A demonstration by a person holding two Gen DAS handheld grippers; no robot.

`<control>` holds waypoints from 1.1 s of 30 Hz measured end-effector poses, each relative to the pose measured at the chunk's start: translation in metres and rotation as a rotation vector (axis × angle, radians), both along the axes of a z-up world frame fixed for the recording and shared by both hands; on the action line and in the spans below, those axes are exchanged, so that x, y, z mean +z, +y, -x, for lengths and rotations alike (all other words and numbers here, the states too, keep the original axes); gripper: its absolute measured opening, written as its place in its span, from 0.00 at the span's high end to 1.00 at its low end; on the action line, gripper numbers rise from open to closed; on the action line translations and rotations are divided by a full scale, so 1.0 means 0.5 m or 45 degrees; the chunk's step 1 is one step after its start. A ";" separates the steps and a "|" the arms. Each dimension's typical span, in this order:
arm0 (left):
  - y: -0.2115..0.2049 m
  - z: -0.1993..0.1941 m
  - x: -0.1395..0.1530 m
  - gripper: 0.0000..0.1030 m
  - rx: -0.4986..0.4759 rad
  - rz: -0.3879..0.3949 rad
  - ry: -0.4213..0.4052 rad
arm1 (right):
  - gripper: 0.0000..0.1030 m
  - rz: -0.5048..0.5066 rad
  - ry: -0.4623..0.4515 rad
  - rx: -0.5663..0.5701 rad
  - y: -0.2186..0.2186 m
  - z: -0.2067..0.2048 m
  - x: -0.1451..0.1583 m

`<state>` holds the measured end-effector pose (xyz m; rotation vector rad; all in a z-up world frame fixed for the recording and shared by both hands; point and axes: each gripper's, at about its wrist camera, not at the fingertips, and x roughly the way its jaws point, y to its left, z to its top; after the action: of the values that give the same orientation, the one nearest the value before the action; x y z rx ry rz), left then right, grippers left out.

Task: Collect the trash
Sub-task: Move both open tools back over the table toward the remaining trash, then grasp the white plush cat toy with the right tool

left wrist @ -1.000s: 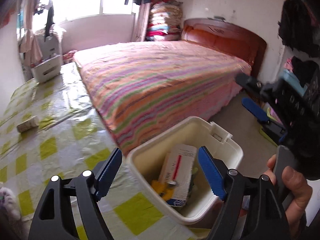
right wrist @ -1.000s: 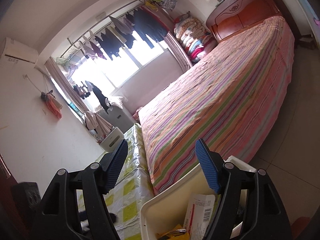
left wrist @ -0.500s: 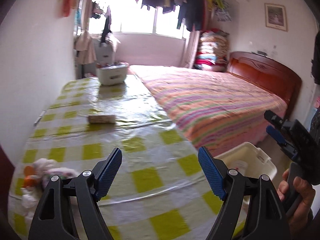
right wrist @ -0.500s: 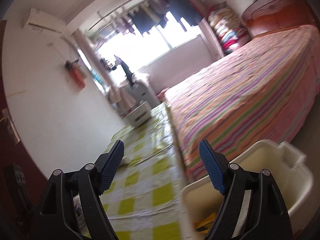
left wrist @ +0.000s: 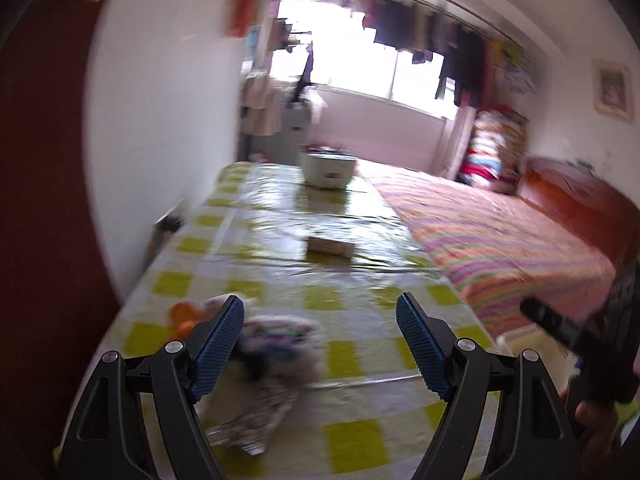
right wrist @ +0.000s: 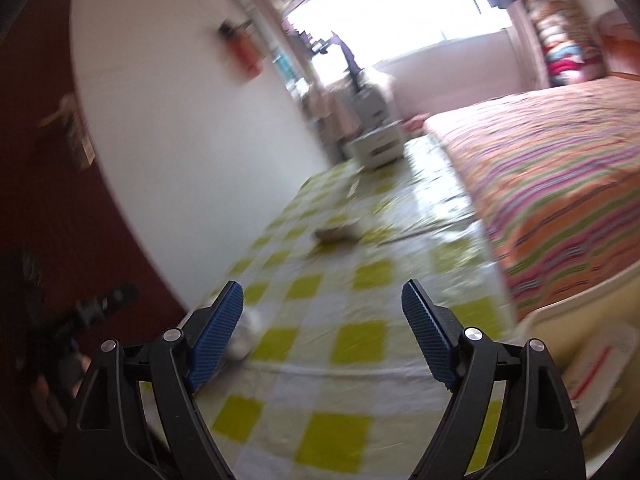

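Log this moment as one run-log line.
stage: between pickups | left gripper: open, empty, over crumpled wrappers | right gripper: open, empty, jaws just widened | bin: right of checked tablecloth

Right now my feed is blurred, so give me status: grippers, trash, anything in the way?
Left gripper open, empty. Right gripper open, empty, jaws just widened. Crumpled wrappers on checked table, just ahead of left gripper. Path unobstructed; bin at table edge.
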<state>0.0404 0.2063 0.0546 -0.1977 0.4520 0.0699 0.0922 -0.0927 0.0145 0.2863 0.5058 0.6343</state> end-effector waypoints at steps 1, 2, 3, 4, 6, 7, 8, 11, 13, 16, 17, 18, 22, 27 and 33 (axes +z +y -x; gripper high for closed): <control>0.031 0.011 -0.004 0.26 0.037 0.040 0.008 | 0.22 0.020 0.006 0.044 0.022 0.004 -0.004; 0.063 0.021 -0.010 0.26 0.075 0.085 0.018 | 0.22 0.041 0.010 0.081 0.043 0.008 -0.007; 0.082 0.029 -0.014 0.26 0.099 0.113 0.024 | 0.22 0.054 0.015 0.116 0.063 0.012 -0.011; 0.108 0.041 -0.021 0.26 0.136 0.148 0.029 | 0.22 0.065 0.023 0.153 0.079 0.015 -0.014; 0.144 0.056 -0.032 0.26 0.194 0.188 0.036 | 0.22 0.087 0.045 0.220 0.112 0.023 -0.023; 0.160 0.062 -0.038 0.26 0.219 0.196 0.046 | 0.22 0.094 0.056 0.243 0.126 0.025 -0.029; 0.172 0.068 -0.044 0.26 0.243 0.197 0.058 | 0.22 0.091 0.074 0.274 0.140 0.027 -0.034; 0.190 0.079 -0.058 0.26 0.279 0.180 0.077 | 0.22 0.094 0.136 0.357 0.169 0.023 -0.050; 0.197 0.081 -0.065 0.26 0.287 0.163 0.088 | 0.22 0.126 0.147 0.388 0.197 0.012 -0.052; 0.209 0.066 -0.088 0.26 0.281 0.176 0.166 | 0.22 0.184 0.154 0.419 0.232 -0.012 -0.044; 0.217 0.067 -0.091 0.26 0.261 0.195 0.179 | 0.22 0.213 0.150 0.419 0.244 -0.020 -0.043; 0.221 0.067 -0.095 0.26 0.243 0.219 0.183 | 0.22 0.231 0.150 0.419 0.251 -0.038 -0.040; 0.225 0.066 -0.106 0.26 0.241 0.226 0.200 | 0.22 0.280 0.227 0.447 0.285 -0.081 -0.060; 0.226 0.055 -0.120 0.26 0.238 0.238 0.246 | 0.20 0.353 0.271 0.454 0.326 -0.109 -0.087; 0.220 0.048 -0.127 0.26 0.231 0.210 0.263 | 0.18 0.363 0.315 0.457 0.353 -0.133 -0.092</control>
<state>0.0163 0.3163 -0.0090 -0.3960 0.6455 0.2327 0.1588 0.0839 -0.0313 0.0005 0.8879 0.8684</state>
